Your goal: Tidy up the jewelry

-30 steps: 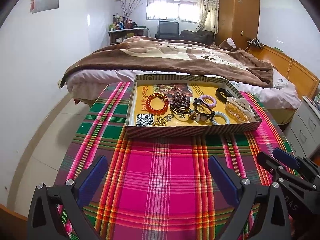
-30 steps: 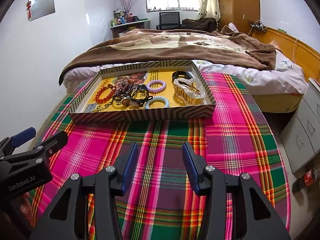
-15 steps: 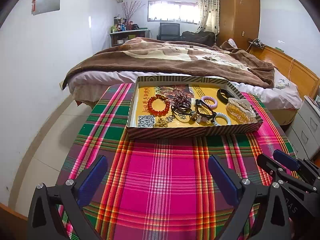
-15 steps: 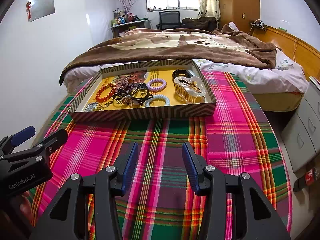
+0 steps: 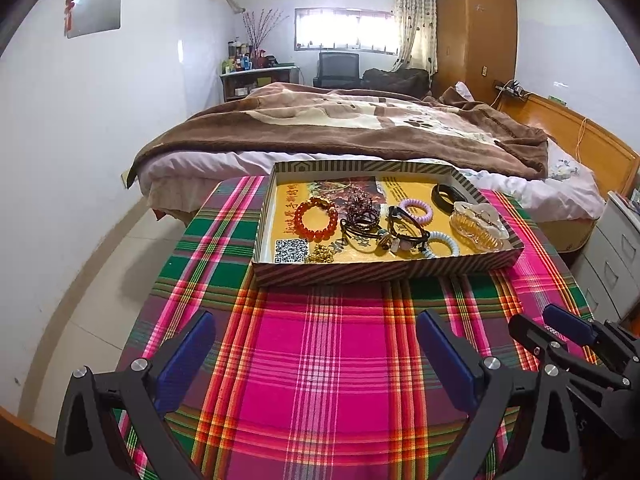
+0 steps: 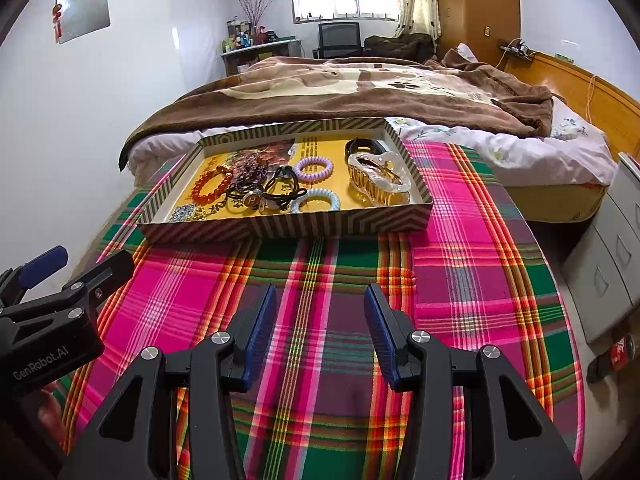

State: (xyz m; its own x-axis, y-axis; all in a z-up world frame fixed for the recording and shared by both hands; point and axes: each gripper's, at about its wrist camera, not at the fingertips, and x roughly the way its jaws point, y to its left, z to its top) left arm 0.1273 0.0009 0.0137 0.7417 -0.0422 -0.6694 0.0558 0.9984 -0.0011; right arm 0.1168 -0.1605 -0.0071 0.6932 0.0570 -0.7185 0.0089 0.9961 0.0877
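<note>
A striped cardboard tray (image 5: 384, 272) (image 6: 280, 226) with a yellow floor sits at the far side of the plaid-covered table. Inside lie a red bead bracelet (image 5: 316, 219) (image 6: 211, 185), a dark bead bracelet (image 5: 361, 205), black cords with charms (image 5: 404, 232) (image 6: 276, 190), a purple coil hair tie (image 5: 416, 211) (image 6: 314, 168), a pale blue coil tie (image 5: 440, 242) (image 6: 315, 200), a clear amber hair claw (image 5: 478, 226) (image 6: 378, 178), a black band (image 5: 448, 194) and a small gold chain (image 5: 320, 255). My left gripper (image 5: 316, 344) is wide open and empty, well short of the tray. My right gripper (image 6: 320, 314) is open and empty too.
A bed with a brown blanket (image 5: 360, 128) stands right behind the table. White drawers (image 5: 612, 256) (image 6: 608, 268) stand at the right, with a red-labelled bottle (image 6: 614, 356) on the floor. Bare plaid cloth (image 5: 332, 360) stretches between the grippers and the tray.
</note>
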